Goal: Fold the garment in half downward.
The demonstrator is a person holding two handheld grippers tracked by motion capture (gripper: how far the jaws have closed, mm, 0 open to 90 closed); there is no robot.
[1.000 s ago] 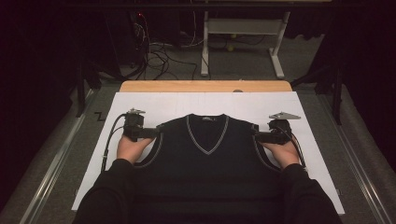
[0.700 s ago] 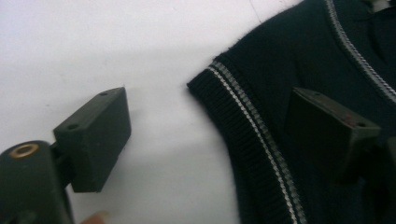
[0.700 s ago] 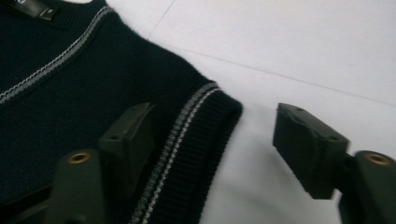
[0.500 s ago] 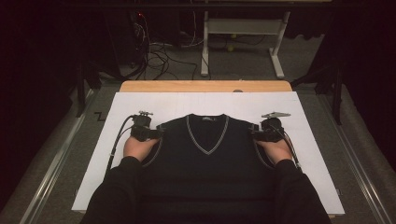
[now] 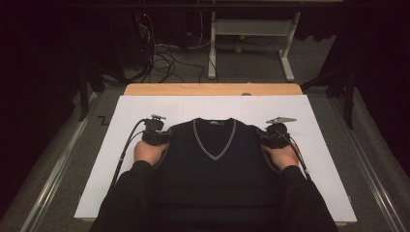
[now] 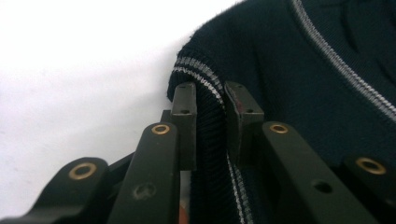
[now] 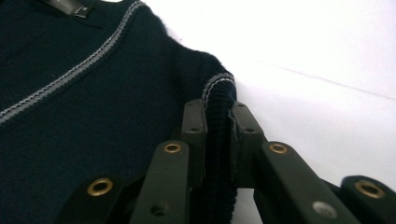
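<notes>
1. Both hands have slid inward since the earlier frame, and both pairs of jaws have just been closing on the vest (image 5: 212,159).
2. Left hand-held gripper (image 6: 210,100) pinches the striped armhole rib at 9 o'clock; right hand-held gripper (image 7: 217,116) pinches the rib at 3.
3. Risk: the shallow bite could let the knit slip when lifted.
4. White tabletop (image 5: 145,106) lies open toward 12.

In front of you the vest (image 5: 212,164) lies flat on the sheet (image 5: 319,145), which covers the table (image 5: 212,89); the collar points away from you. Your left gripper (image 5: 162,137) sits at its left shoulder edge, your right gripper (image 5: 266,135) at its right. Beyond the table's far edge a stand (image 5: 251,29) is on the floor, cables (image 5: 164,53) to its left.
</notes>
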